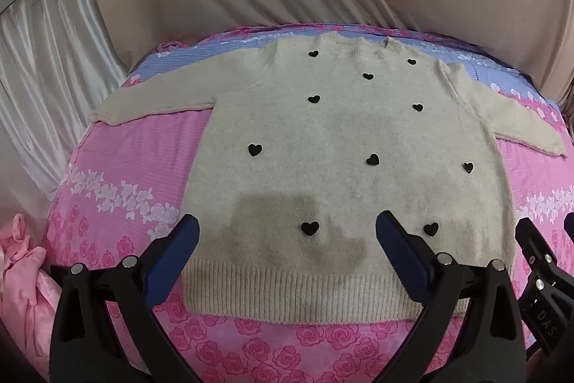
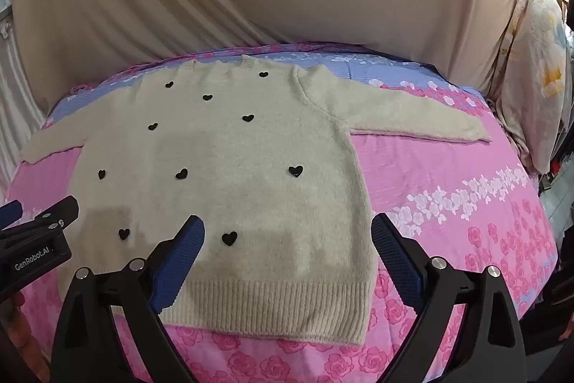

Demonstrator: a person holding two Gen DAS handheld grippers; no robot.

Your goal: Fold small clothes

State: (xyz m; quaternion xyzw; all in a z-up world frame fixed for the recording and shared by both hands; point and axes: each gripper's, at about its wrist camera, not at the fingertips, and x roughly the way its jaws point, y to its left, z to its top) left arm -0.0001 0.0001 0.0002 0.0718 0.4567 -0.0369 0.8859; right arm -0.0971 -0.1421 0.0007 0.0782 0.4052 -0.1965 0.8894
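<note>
On pink bedding, a cream heart-dotted sweater (image 1: 344,146) lies flat.

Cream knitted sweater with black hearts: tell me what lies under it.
The cream knitted sweater with black hearts lies flat on a pink rose-printed bedsheet. Whatever is directly beneath its body is covered.

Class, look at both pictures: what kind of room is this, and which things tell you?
Probably a bedroom: a floral pink bedsheet covers a bed, a pillow leans at its right edge, and curtains hang behind.
</note>
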